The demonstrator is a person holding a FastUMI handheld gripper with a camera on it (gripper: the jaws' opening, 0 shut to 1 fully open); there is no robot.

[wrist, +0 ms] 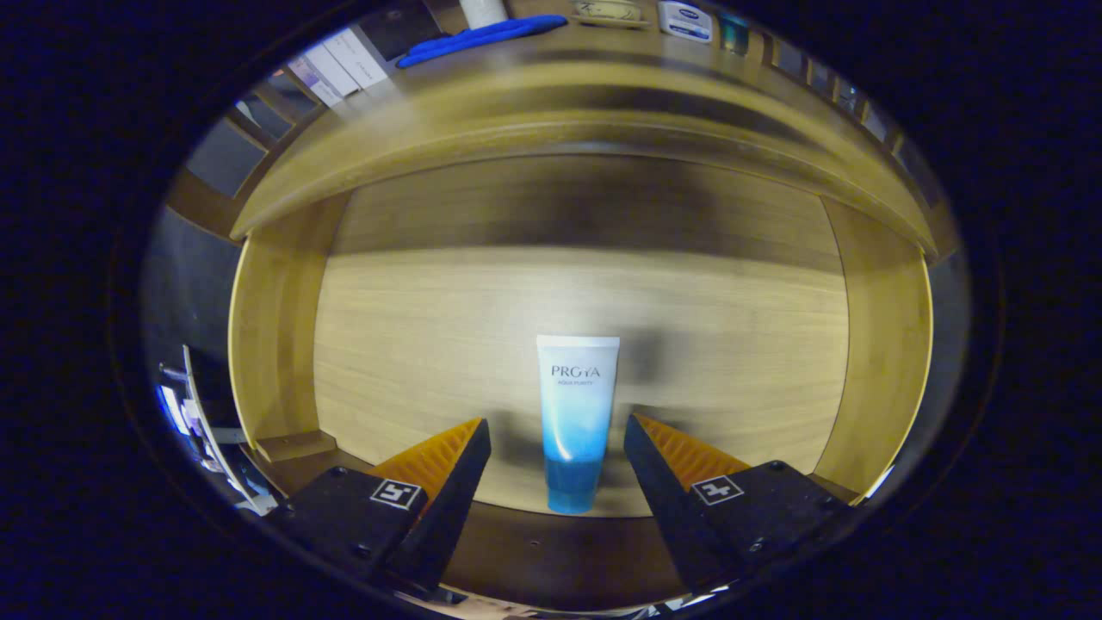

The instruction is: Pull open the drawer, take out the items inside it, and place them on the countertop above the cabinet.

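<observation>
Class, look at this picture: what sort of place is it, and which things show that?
Probably a bathroom-style wooden cabinet: the open drawer holds a cosmetic tube, between the open gripper fingers, with toiletries on the countertop.

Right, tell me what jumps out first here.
A white-and-blue tube lies on the open wooden drawer's floor, in the gap between the open gripper's fingers, untouched. Beyond, on the countertop above, lies a blue object.
</observation>
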